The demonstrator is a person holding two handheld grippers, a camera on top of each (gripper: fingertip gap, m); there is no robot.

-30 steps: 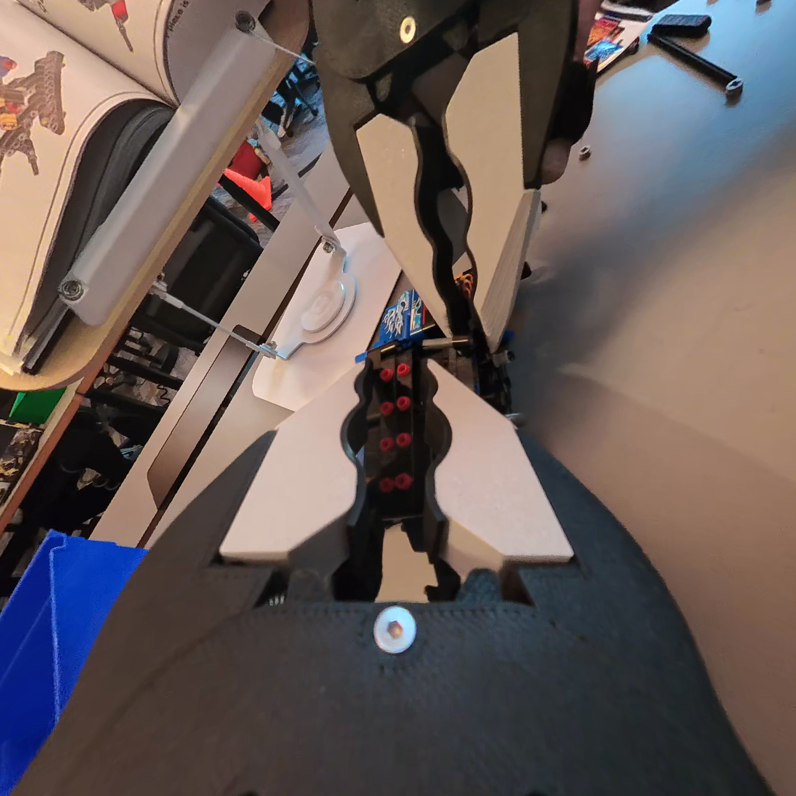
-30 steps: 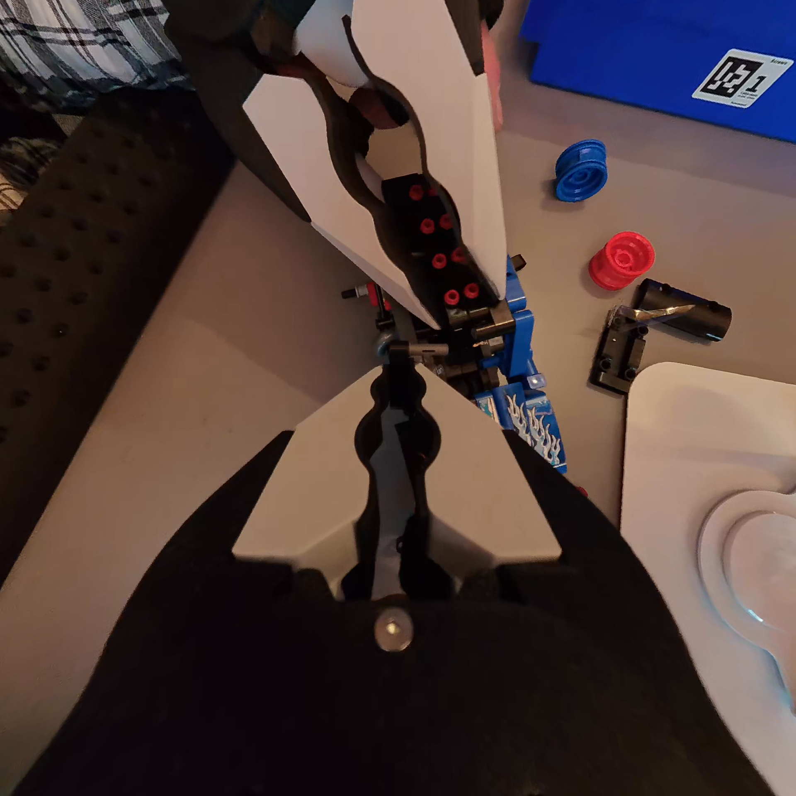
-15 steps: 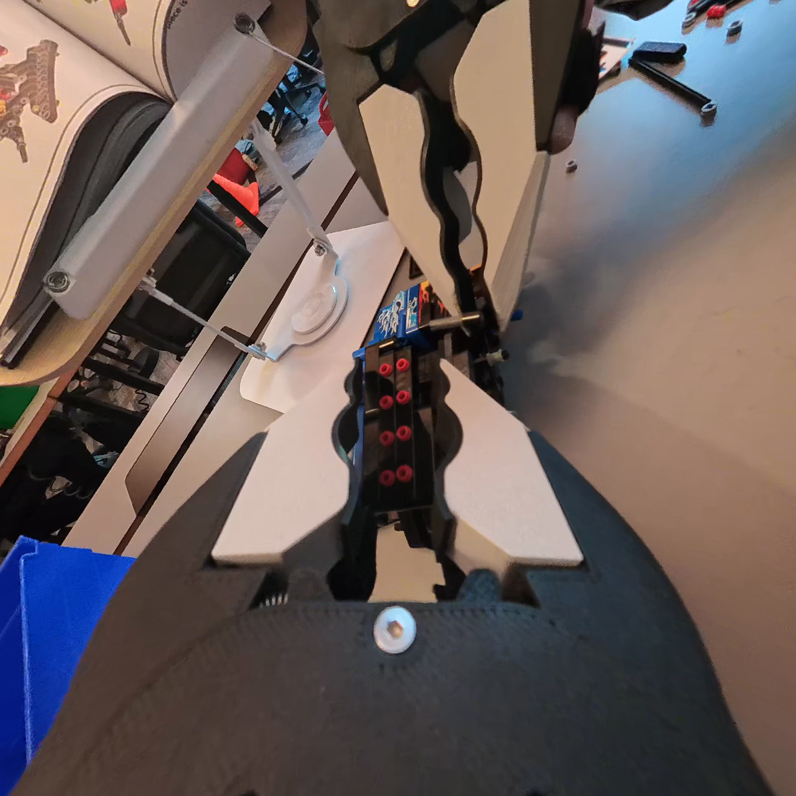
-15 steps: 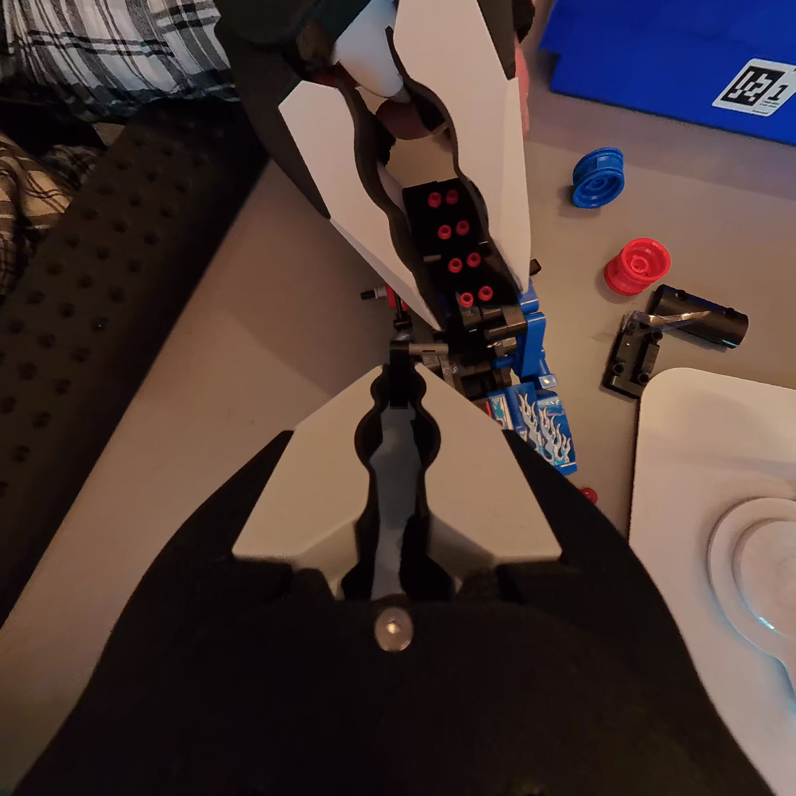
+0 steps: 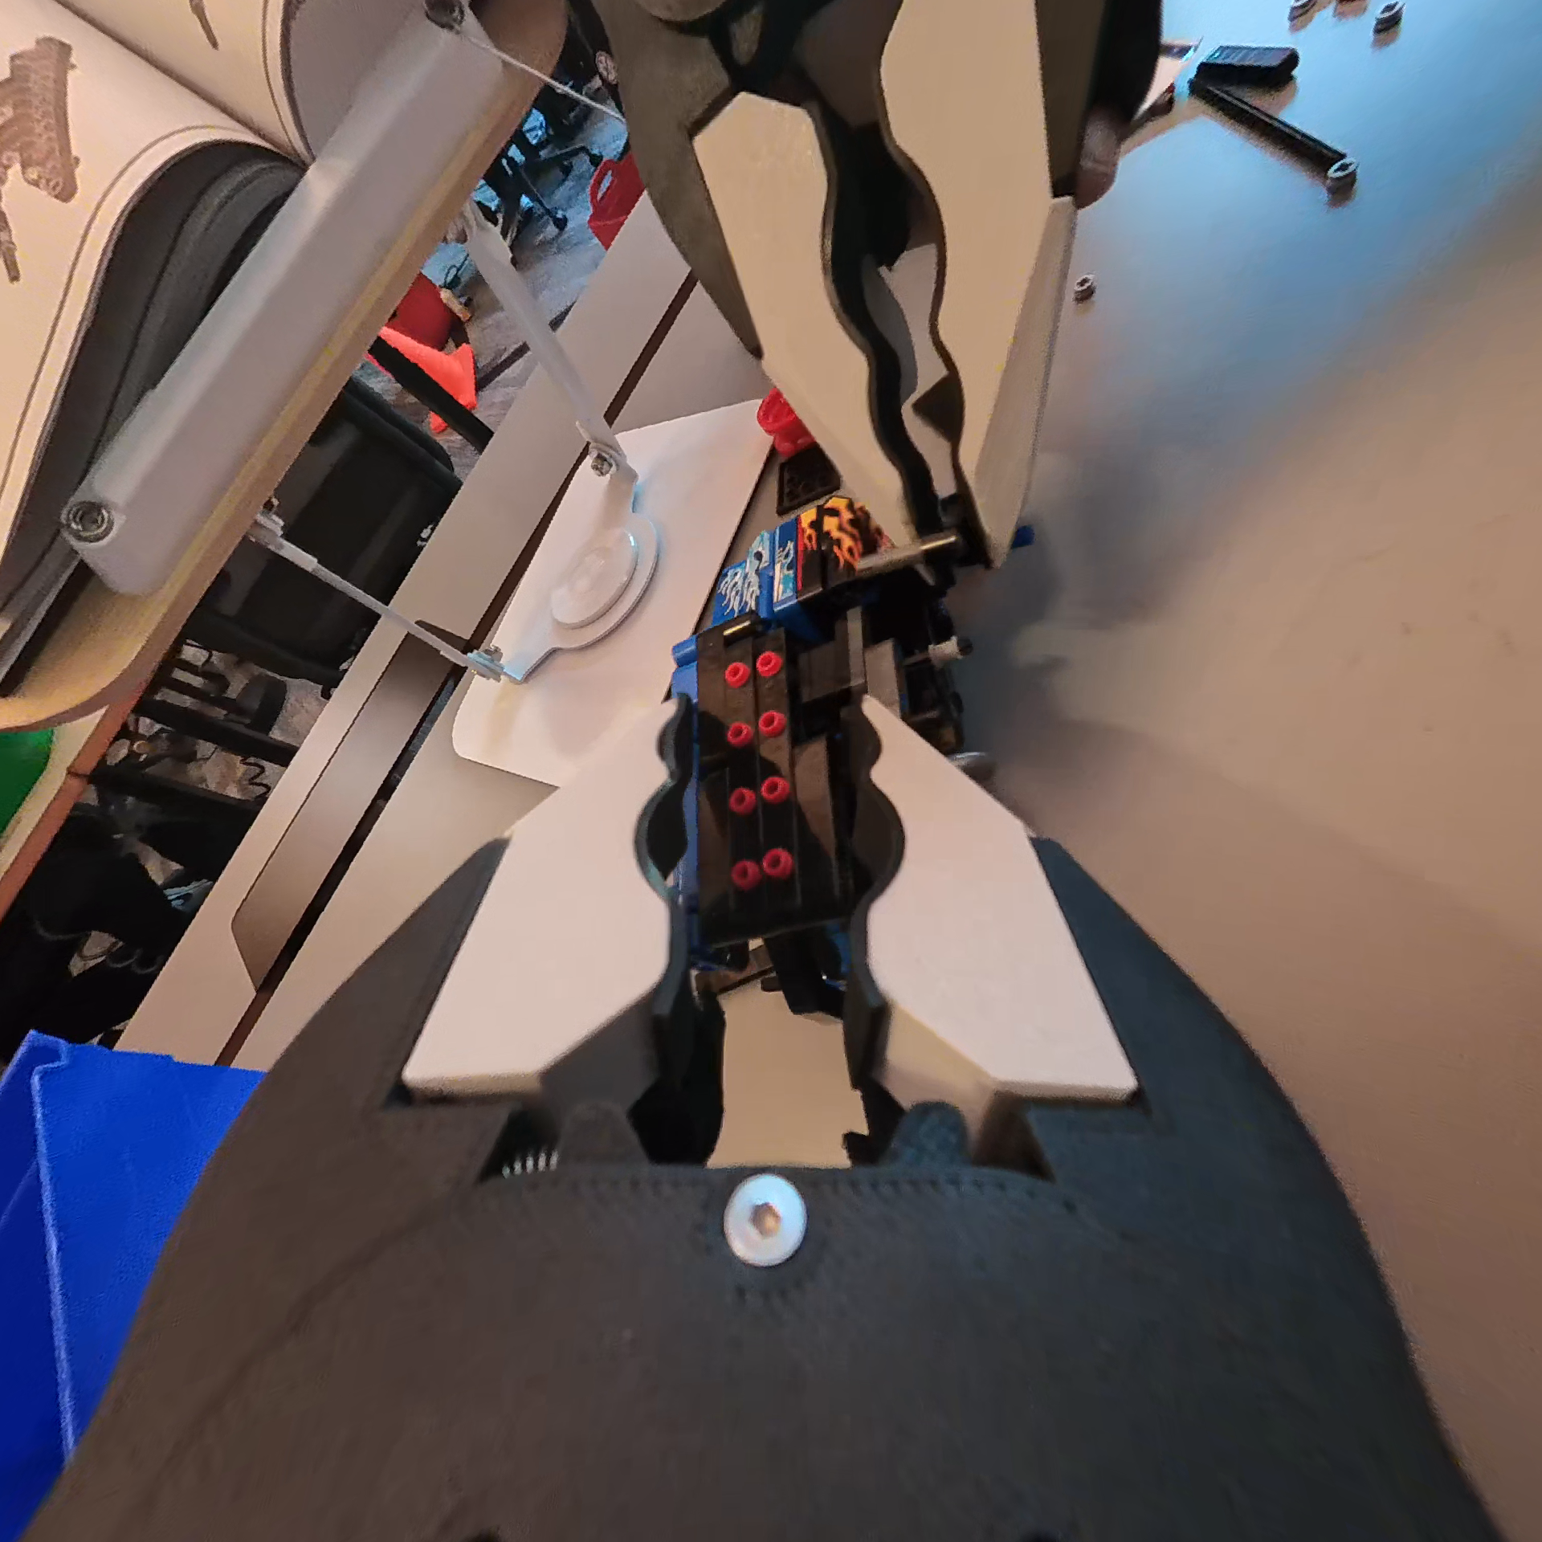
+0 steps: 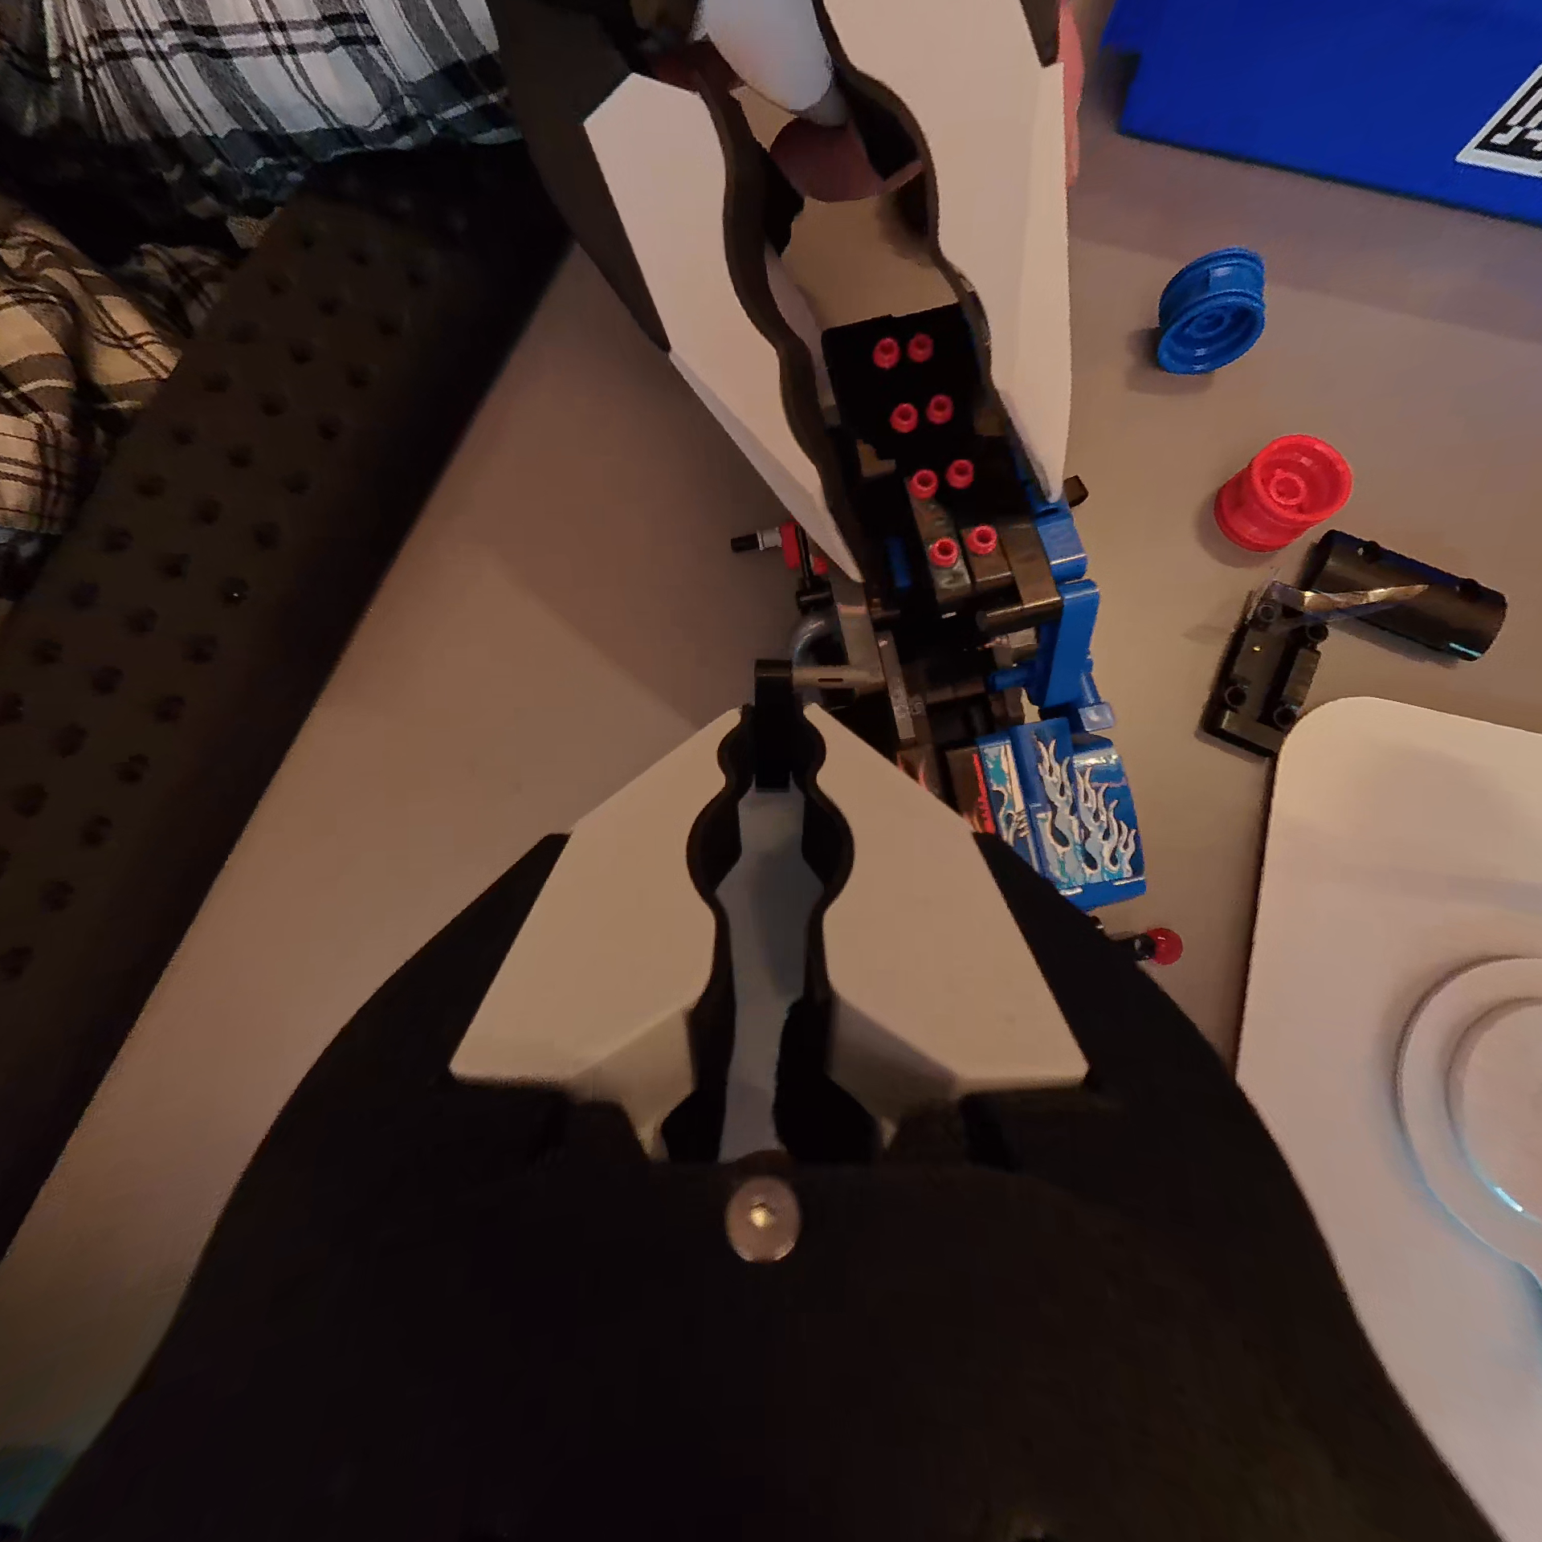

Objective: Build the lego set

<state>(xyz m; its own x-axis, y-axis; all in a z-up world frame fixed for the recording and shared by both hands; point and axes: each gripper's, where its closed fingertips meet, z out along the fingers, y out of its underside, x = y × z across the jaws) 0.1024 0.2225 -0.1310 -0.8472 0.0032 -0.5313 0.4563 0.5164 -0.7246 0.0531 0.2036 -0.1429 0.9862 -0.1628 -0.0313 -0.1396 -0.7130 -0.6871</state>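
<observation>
The lego model point(image 5: 759, 801) is black with red pins, blue side parts and flame stickers. My left gripper point(image 5: 768, 709) is shut on its black body. In the right wrist view the model point(image 6: 1060, 642) lies just above the table, and the left gripper point(image 6: 951, 534) comes in from the top. My right gripper point(image 6: 772, 722) is shut on a small black piece point(image 6: 772, 688) that sits on a grey axle at the model's side. In the left wrist view the right gripper point(image 5: 951, 534) comes down from the top onto that same spot.
A blue wheel hub point(image 6: 1210, 310), a red wheel hub point(image 6: 1283, 491), a black tube point(image 6: 1410, 597) and a black plate point(image 6: 1264, 684) lie right of the model. A white stand base point(image 6: 1377, 876) holds the instruction booklet point(image 5: 125, 209). There is a blue bin point(image 6: 1335, 92) and a black studded mat point(image 6: 209, 542). Some 6 cm of space lies between my two pairs of fingers.
The two grippers have drawn slightly apart, so more of the model shows between them. The model and the left gripper shifted a little right in the right wrist view. Both grips are unchanged.
</observation>
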